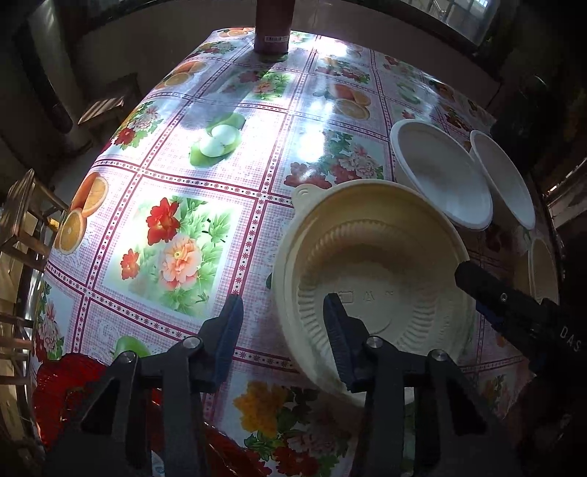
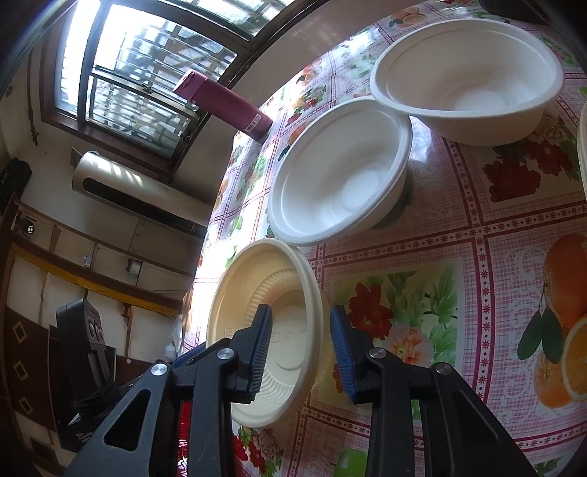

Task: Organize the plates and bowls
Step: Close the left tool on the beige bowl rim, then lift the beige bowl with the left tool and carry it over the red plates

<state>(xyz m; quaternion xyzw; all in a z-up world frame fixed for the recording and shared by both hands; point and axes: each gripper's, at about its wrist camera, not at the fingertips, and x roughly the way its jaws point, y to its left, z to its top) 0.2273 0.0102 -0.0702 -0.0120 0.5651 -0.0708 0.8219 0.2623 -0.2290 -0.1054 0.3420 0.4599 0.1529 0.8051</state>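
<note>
A cream ribbed bowl (image 1: 374, 264) (image 2: 264, 293) stands on the floral tablecloth. My left gripper (image 1: 284, 312) is open; its right finger is over the bowl's inside, its left finger outside the near-left rim. My right gripper (image 2: 301, 330) is open and straddles the bowl's right rim, one finger inside and one outside; it shows in the left wrist view (image 1: 513, 312). Two white bowls (image 2: 341, 176) (image 2: 469, 77) stand beyond, rims touching; they also show in the left wrist view (image 1: 440, 176) (image 1: 502, 176). Whether either gripper touches the cream bowl is unclear.
A maroon flask (image 1: 273, 25) (image 2: 223, 104) stands at the table's far edge. Something red (image 1: 69, 389) lies at the near left below my left gripper. Another cream dish edge (image 1: 543, 268) shows at far right. Wooden chairs (image 1: 25, 220) stand left of the table.
</note>
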